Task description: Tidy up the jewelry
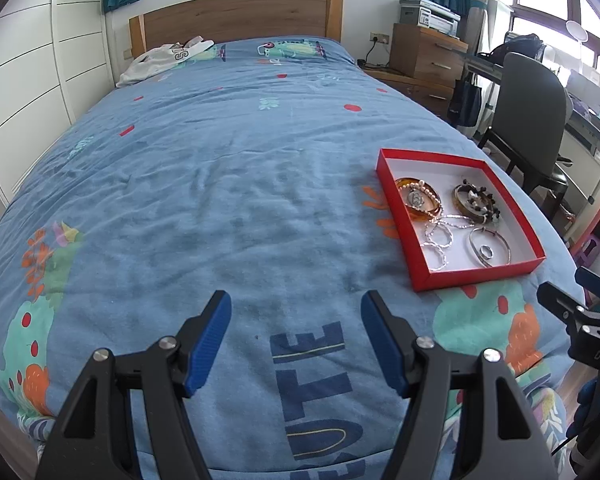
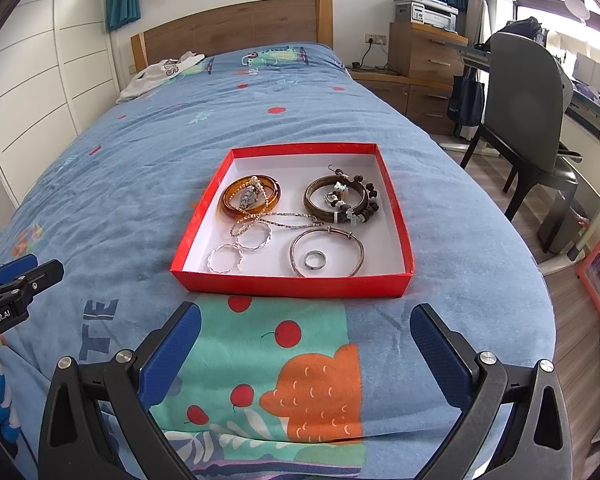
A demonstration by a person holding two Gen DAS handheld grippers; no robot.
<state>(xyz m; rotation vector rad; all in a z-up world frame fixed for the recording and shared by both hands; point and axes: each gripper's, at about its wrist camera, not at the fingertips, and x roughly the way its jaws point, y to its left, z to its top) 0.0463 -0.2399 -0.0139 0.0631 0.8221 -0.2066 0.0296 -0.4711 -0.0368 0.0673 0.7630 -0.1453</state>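
Observation:
A red box (image 2: 396,204) with a white floor lies on the blue bedspread. In it are an amber bangle (image 2: 230,196), a dark brown bangle (image 2: 314,196) with a bead bracelet, twisted silver rings (image 2: 254,236), a silver bangle (image 2: 328,236) and a small ring (image 2: 314,260). My right gripper (image 2: 306,322) is open and empty just in front of the box. My left gripper (image 1: 296,308) is open and empty over bare bedspread, left of the box (image 1: 404,224).
A white garment (image 2: 160,72) lies by the wooden headboard. A dark chair (image 2: 528,112), a desk and drawers with a printer (image 2: 426,12) stand right of the bed. White wardrobe doors line the left wall.

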